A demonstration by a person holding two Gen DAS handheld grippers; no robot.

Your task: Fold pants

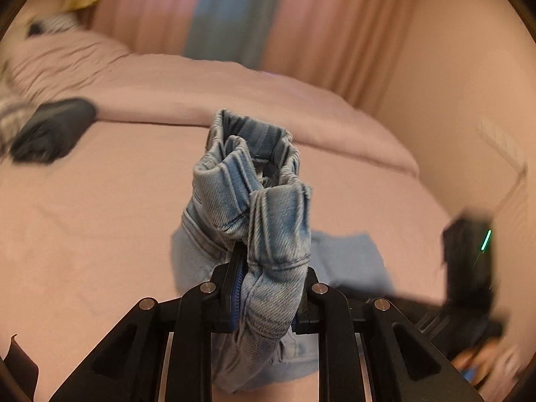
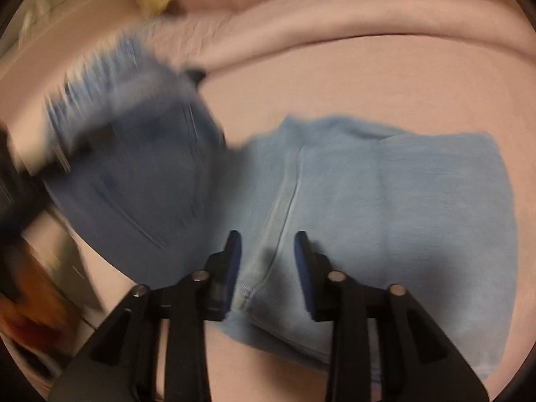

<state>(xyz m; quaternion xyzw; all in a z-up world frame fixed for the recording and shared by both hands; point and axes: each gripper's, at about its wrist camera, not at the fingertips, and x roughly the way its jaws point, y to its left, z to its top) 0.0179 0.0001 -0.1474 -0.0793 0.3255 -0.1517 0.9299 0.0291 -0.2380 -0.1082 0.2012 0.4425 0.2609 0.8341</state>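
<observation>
The pants (image 1: 254, 201) are light blue jeans on a pink bed. My left gripper (image 1: 268, 268) is shut on the bunched waistband and holds it lifted above the bed. In the right wrist view the jeans (image 2: 385, 194) lie spread flat, with the lifted waistband part (image 2: 134, 154) blurred at the left. My right gripper (image 2: 268, 251) is open and empty, its fingers straddling a seam just above the denim. The right gripper's body (image 1: 469, 261) shows at the right edge of the left wrist view.
The pink bedsheet (image 1: 83, 234) covers the bed, with a rolled pink blanket (image 1: 234, 93) across the far side. A dark folded garment (image 1: 50, 130) lies at the far left. Striped curtains (image 1: 234, 10) hang behind. A wall (image 1: 469, 67) stands at the right.
</observation>
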